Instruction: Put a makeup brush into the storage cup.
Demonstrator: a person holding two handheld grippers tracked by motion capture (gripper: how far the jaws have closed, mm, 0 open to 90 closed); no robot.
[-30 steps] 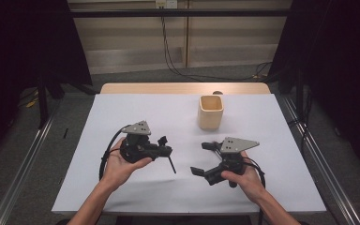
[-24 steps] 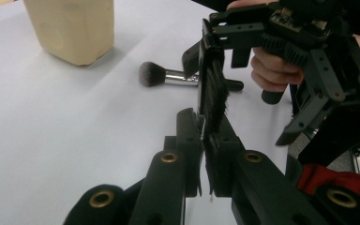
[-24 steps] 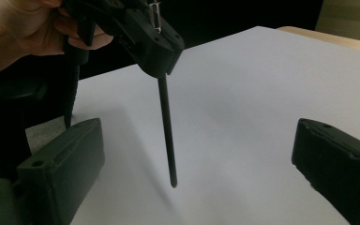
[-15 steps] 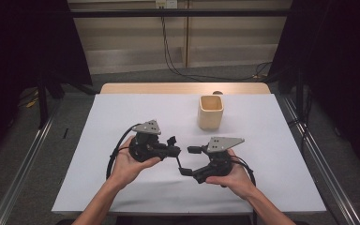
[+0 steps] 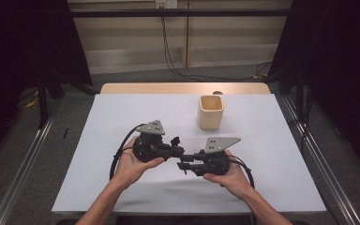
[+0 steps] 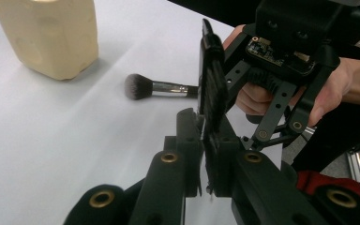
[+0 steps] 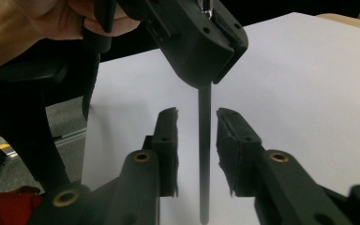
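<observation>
A black makeup brush (image 6: pixel 143 87) with a grey-tipped head is held crosswise in my left gripper (image 5: pixel 180 151), which is shut on its thin handle (image 7: pixel 205 136). The handle runs down between the jaws of my right gripper (image 7: pixel 198 117). Those jaws have just been closing, and a narrow gap still shows on each side of the handle. Both grippers meet nose to nose at the middle of the white table (image 5: pixel 122 117), where my right gripper (image 5: pixel 185 162) sits just right of the left. A beige square cup (image 5: pixel 211 112) stands upright behind them, also in the left gripper view (image 6: pixel 47 37).
The white sheet covers most of a wooden tabletop (image 5: pixel 183 88), whose far edge is bare. Metal rails (image 5: pixel 314 154) run along both sides on the floor. Cables (image 5: pixel 168 42) hang against the back wall.
Both hands drew in toward the middle, so the grippers now meet. The right gripper's jaws narrowed from wide apart to close around the brush handle.
</observation>
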